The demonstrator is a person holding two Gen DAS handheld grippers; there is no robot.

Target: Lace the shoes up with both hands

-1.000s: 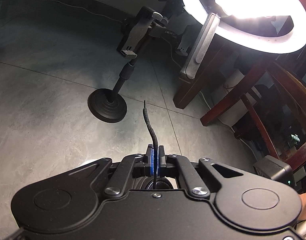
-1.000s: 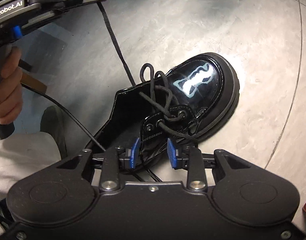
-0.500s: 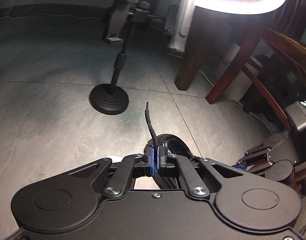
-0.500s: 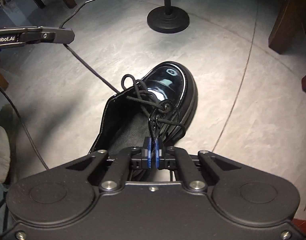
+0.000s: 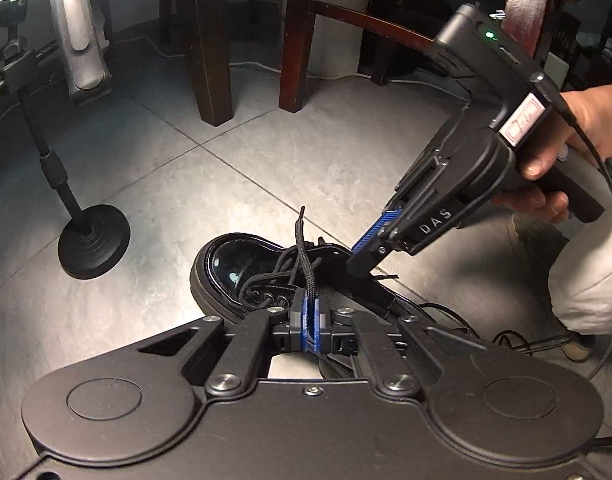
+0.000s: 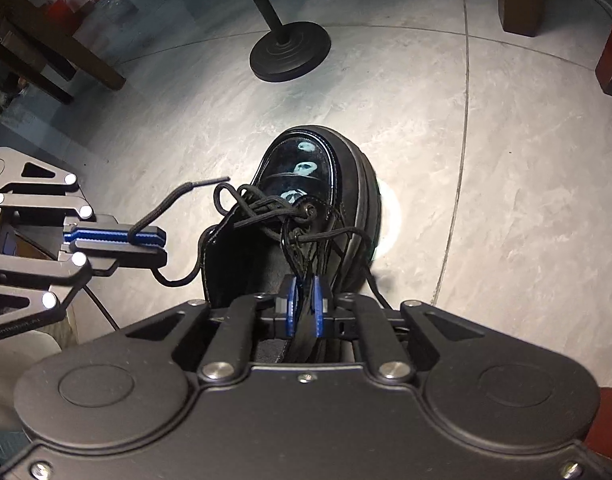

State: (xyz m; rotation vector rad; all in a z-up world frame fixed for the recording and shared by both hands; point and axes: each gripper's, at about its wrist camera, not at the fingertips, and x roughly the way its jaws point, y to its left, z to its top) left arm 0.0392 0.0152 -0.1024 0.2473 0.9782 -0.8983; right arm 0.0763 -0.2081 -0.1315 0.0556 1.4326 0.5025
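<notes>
The left gripper has swung round toward the shoe: a second ago its camera looked out across the floor at the ring lamp, and now the glossy black toe sits just beyond its fingertips. Its jaws are pinched tight on the free end of the black lace, the stiff tip standing up past the pads. In the right wrist view that gripper lies to the left of the shoe, with the lace running from it in a slack curve down to the shoe's near left side.

The right gripper has changed more. A second ago its jaws stood wide apart near the eyelets, half a second ago they were pressed together, and now they are parting again to a narrow gap. A dark strip, which looks like the tongue or the edge of the flap, stands between the pads, with lace strands close by; whether the pads press on it I cannot tell.

The shoe stands on the grey tiled floor, toe pointing away toward the round stand base, laces loose and tangled over the lower eyelets.

My reading is that the lace end is being brought back for threading, while the right side readjusts its hold on the flap.
</notes>
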